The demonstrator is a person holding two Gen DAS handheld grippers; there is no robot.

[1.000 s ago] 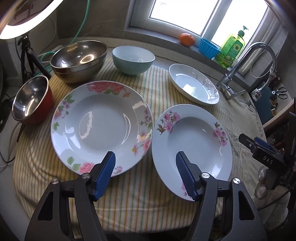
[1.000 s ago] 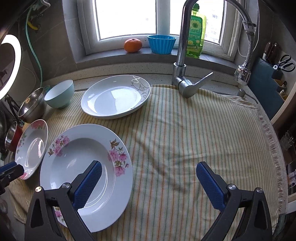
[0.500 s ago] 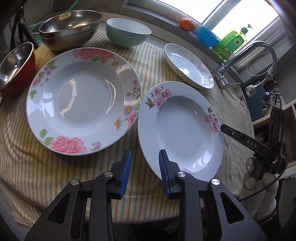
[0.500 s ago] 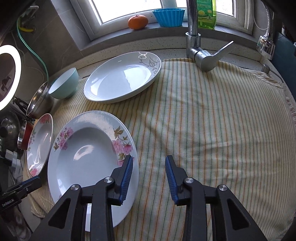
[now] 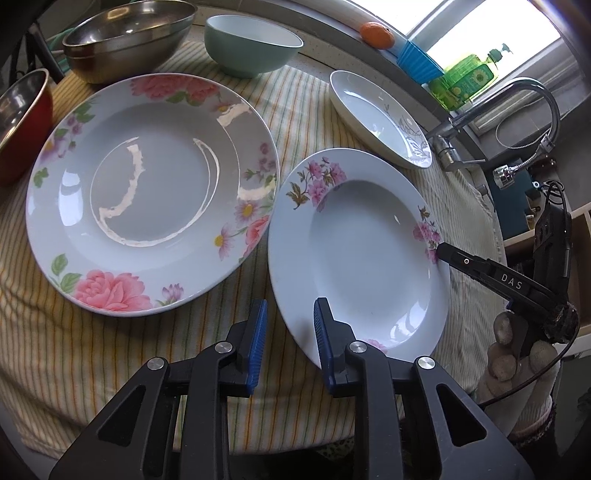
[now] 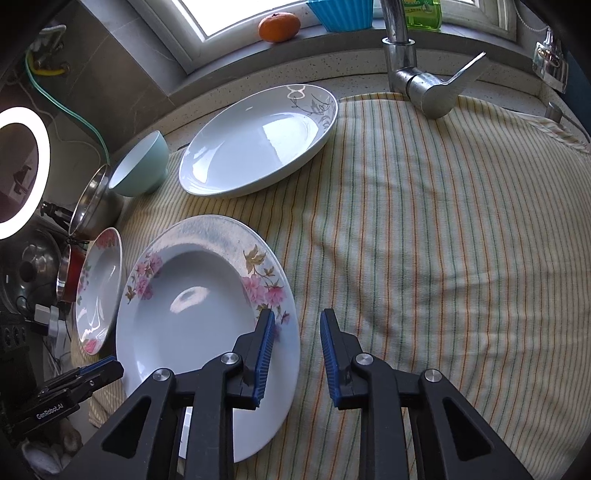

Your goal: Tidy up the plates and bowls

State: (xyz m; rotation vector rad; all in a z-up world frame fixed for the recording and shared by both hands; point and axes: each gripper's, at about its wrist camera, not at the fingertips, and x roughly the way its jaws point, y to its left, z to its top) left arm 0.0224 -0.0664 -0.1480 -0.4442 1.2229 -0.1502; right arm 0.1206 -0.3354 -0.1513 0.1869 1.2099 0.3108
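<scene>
A pink-blossom plate [image 5: 365,251] [image 6: 199,291] lies on the striped cloth [image 6: 424,240]. My left gripper [image 5: 289,339] is partly open with its jaws on either side of the plate's near left rim. My right gripper [image 6: 296,350] is partly open with its jaws on either side of the plate's right rim. Neither jaw pair presses the rim. A large rose plate [image 5: 147,188] [image 6: 98,284] lies to the left. A white oval dish [image 5: 376,114] [image 6: 258,140], a teal bowl [image 5: 251,44] [image 6: 138,166], a steel bowl [image 5: 125,35] and a red-sided bowl [image 5: 20,122] stand behind.
A faucet [image 6: 421,74] rises at the back right of the cloth. An orange [image 6: 279,26], a blue cup [image 6: 340,13] and a green soap bottle [image 5: 465,77] sit on the window sill. A ring light [image 6: 20,170] glows at left.
Both grippers narrowed from wide open and moved in to the pink-blossom plate's opposite rims. The plates and bowls have not moved.
</scene>
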